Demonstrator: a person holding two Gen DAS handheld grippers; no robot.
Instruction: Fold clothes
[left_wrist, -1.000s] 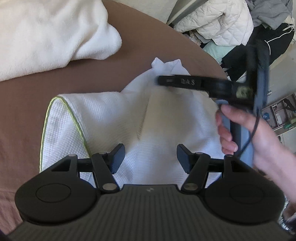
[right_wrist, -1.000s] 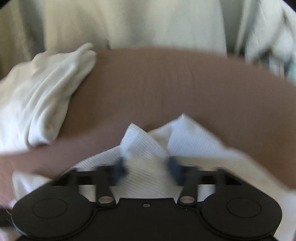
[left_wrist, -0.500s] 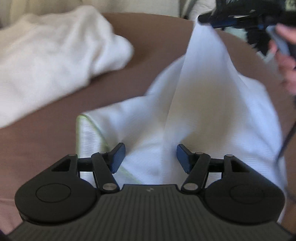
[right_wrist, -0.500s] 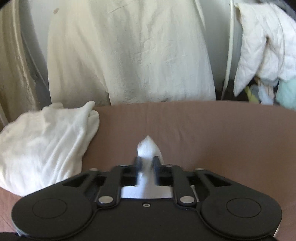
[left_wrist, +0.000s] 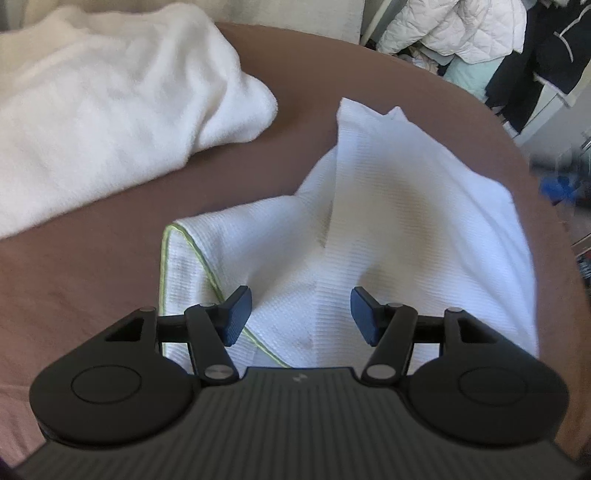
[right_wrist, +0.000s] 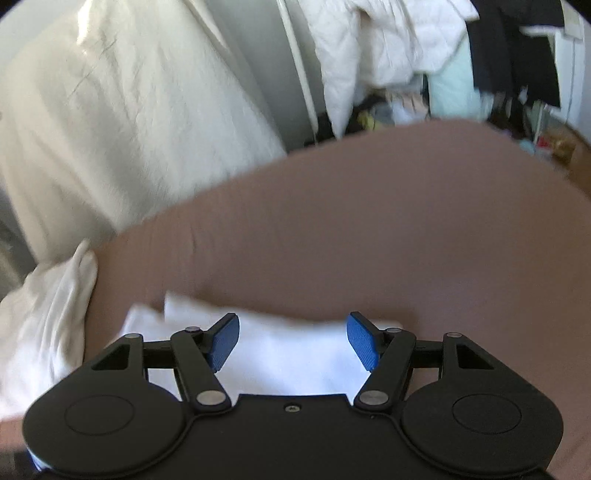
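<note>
While both jaws stand wide with nothing between them, the left hand-held gripper and right hand-held gripper hang over the white waffle cloth, lying rumpled on the brown table, one corner poking up. Risk, I'd say: pinching a single layer could drag the heap crooked toward the fluffy towel. No readable writing anywhere

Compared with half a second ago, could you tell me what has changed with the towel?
The right tool has opened and released the white towel, whose lifted corner has dropped back onto the brown surface. The left tool stays open above it; the fluffy pile is unmoved.
</note>
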